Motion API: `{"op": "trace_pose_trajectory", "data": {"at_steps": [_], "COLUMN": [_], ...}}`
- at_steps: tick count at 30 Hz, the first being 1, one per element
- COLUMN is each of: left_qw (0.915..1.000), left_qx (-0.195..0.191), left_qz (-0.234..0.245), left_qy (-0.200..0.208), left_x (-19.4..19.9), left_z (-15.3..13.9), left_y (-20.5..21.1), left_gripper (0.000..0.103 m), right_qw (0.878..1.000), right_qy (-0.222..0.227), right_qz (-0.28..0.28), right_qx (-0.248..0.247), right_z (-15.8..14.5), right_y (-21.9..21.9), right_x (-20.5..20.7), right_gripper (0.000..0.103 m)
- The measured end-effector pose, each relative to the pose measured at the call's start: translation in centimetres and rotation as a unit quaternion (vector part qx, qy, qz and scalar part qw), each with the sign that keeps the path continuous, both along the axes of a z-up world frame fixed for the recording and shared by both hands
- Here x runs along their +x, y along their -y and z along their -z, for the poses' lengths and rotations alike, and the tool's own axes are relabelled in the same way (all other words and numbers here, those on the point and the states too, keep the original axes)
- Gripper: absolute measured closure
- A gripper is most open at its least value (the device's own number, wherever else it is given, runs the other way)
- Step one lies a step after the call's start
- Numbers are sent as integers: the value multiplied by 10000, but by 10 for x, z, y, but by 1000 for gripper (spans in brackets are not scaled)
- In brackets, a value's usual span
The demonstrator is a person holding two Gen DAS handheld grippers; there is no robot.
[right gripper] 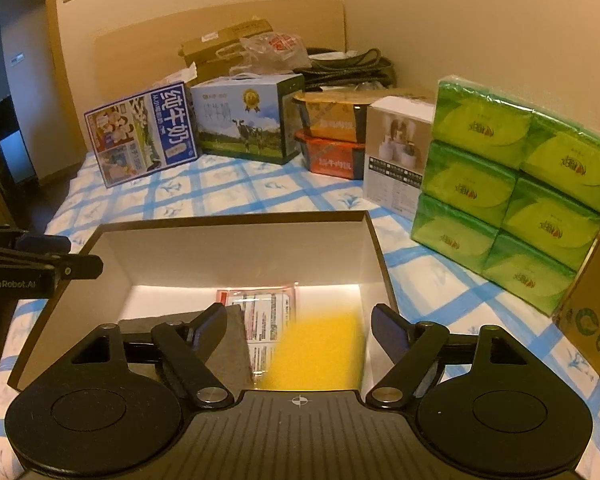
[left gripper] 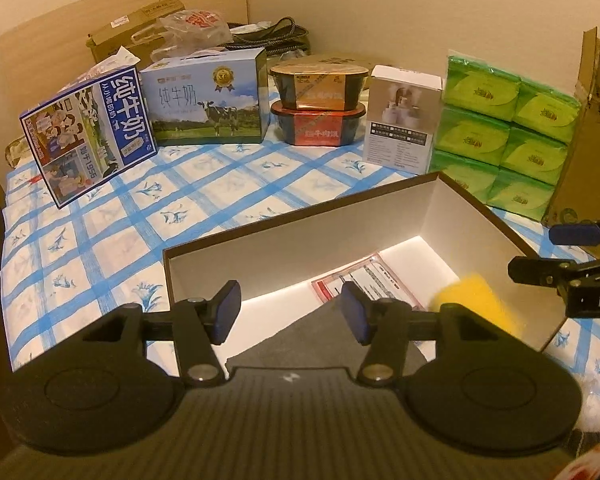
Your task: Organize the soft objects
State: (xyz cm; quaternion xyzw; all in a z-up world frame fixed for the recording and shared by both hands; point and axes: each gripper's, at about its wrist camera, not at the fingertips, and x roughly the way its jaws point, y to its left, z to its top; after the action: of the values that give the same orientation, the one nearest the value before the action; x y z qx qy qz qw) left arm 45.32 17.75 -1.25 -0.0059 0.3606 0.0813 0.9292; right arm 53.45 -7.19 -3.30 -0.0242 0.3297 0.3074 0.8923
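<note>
A soft yellow sponge-like block (right gripper: 318, 350), blurred in both views, sits inside the open brown cardboard box with a pale interior (right gripper: 236, 248), below and between the spread jaws of the right gripper (right gripper: 300, 330); those pads stand clear of it on either side, so it is released. Just left of the yellow block lies a flat clear plastic packet with red-edged printed paper (right gripper: 260, 312), and left of that a dark grey flat foam pad (right gripper: 230, 344) rests on the box floor, directly under the left gripper (left gripper: 290, 312), whose blue-padded jaws are also parted with nothing pressed between them. Both grippers hover over the near half of the box, the left one's fingers (right gripper: 60, 268) reaching in above the box's left wall. The far half of the box floor is bare white. Beyond the far rim, the blue-checked cloth (left gripper: 140, 208) lies open up to a row of milk cartons (left gripper: 204, 100), stacked food tubs (left gripper: 318, 104), a white carton (left gripper: 400, 120) and a green tissue multipack (left gripper: 500, 132), which stands near the box's far right corner.
</note>
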Motion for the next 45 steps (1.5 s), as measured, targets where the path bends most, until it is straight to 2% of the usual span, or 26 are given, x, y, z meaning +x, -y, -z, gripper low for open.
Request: {"op": "trace_pose_trajectory", "data": {"at_steps": [5,18,35,45], "left_qw": [10000,9998,9985,9984], "left_qx": [-68,-169,-416,-412], "left_qz": [26,35,313,344], "left_qy": [3,41,186,196], "left_x": [-11,-59,-157,-211], "left_z": [-2,-21,-48,-52], "left_y": [2,12,49,63], "left_gripper": [45,45,45,45], "right_qw": [10000,9992,9963,9954], "right_qy": [-53,-162,-245,-288], "right_qz": [35,96,128,275], "right_qx": [39,349,811,869], "right_z": [-2,-16,-51,-50], "right_y": [9,45,91,119], "right_x": [-4,-48,-143,-202], "right_gripper": [23,22,22,22]}}
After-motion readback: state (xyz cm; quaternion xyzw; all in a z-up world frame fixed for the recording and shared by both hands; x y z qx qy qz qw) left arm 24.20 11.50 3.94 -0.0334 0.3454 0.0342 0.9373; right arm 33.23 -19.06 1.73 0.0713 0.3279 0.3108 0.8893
